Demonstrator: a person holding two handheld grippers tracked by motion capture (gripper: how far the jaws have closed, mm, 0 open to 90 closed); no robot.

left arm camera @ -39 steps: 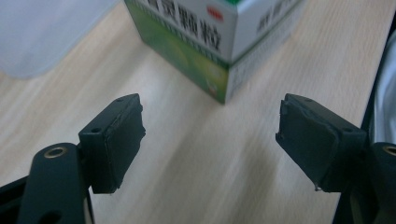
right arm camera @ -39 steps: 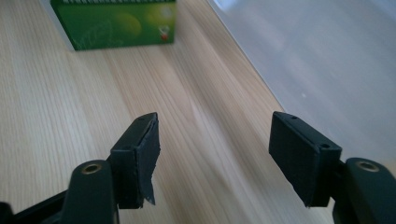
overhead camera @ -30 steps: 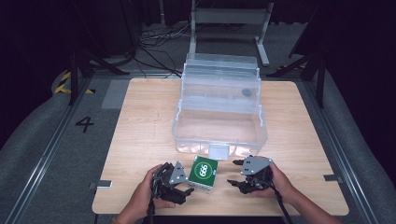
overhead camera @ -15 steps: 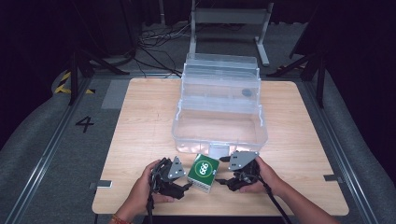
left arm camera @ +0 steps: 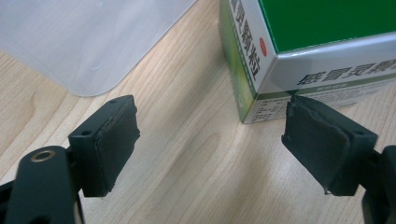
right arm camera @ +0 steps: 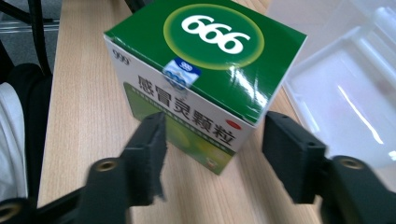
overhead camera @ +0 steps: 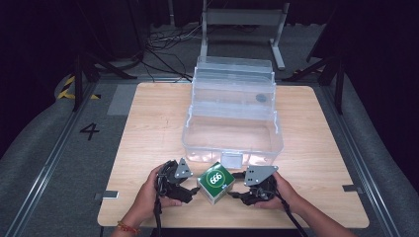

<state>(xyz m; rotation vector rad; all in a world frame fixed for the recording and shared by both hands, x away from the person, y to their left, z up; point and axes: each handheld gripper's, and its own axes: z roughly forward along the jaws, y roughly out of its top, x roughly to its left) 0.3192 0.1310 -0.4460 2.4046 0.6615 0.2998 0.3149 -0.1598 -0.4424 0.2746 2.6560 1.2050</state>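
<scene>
High view: green box (overhead camera: 216, 181) sits on the table (overhead camera: 148, 128) at bottom centre of frame, just in front of the clear bin (overhead camera: 232, 131). Left gripper (overhead camera: 190, 193) is at the box's lower left, right gripper (overhead camera: 237, 192) at its lower right; each is held in a hand and both point inward at the box. Contact can't be judged from up here.

Left gripper view: jaws spread wide, bare wood between them. Box (left arm camera: 299, 51) fills the upper right of frame; its lower corner sits just above the right-hand pad (left arm camera: 322, 140), touching or nearly so, can't tell which. Bin edge is at upper left. Left gripper is released, gripping nothing.

Right gripper view: box (right arm camera: 205, 70) is centre frame, "666" on the green top, one vertical corner edge facing the camera. That corner sits between the two pads (right arm camera: 149, 154), with gaps visible on both sides. Jaws have just been closing in, but aren't pressing yet, so nothing is grasped. Bin (right arm camera: 345, 79) is at right of frame.
</scene>
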